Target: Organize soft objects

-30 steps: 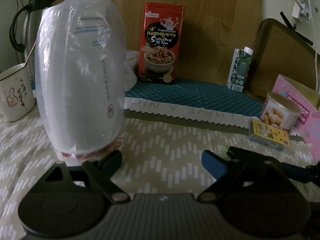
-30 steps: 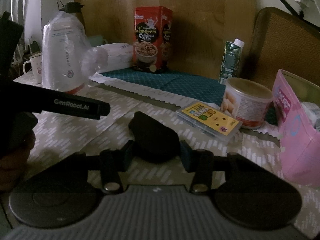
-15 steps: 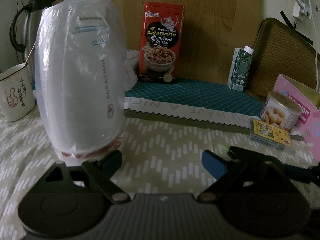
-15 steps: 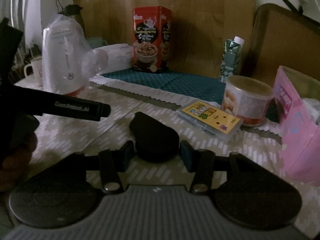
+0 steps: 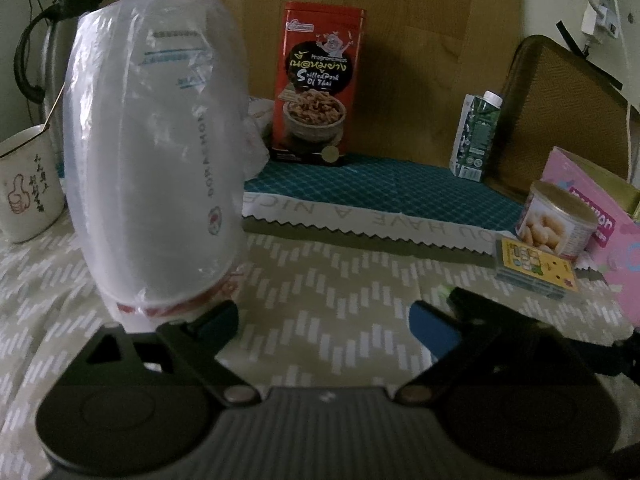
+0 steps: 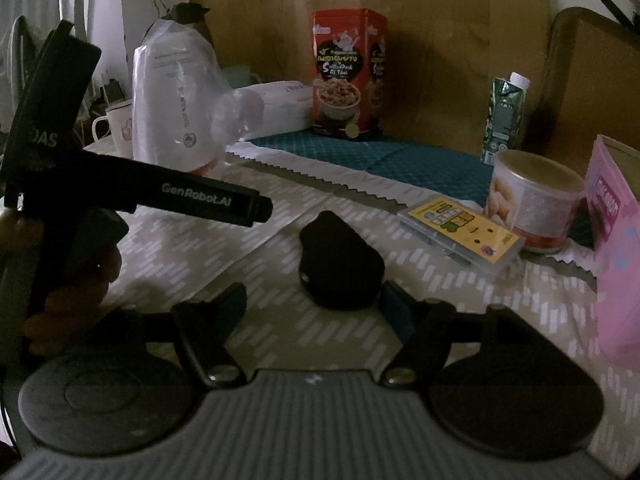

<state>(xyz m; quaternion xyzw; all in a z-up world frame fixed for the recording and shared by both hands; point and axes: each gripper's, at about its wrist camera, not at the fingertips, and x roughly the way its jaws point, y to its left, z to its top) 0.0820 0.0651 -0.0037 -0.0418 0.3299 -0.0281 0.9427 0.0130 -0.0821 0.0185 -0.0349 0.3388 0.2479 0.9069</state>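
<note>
At the far left of the desk (image 5: 328, 288) stood a mug (image 5: 28, 188), and beside it a white bag (image 5: 156, 152) of stacked cups, upright and wrapped in clear plastic. Your left gripper (image 5: 324, 320) sat just in front of that bag; its jaws were opening, spread wide over the patterned cloth, and nothing lay between them. In the right wrist view your left hand (image 6: 76, 276) gripped that tool's handle.

Further right, in front of your right gripper (image 6: 314, 304), lay the pouch (image 6: 340, 264): a small, dark, matte thing, rounded at the near end and narrowing to a blunt point at the far end, flat on the cloth. The right jaws were opening. The blue pad (image 6: 396, 312) sat right by the pouch's near right edge, whether touching I cannot tell; the left finger stood clear, so the pouch was not pinched.

Behind it stood a red tin (image 6: 348, 76). To the right were a yellow card box (image 6: 464, 232), a can (image 6: 536, 204), a green carton (image 6: 506, 116) and a pink box (image 6: 616, 248).
</note>
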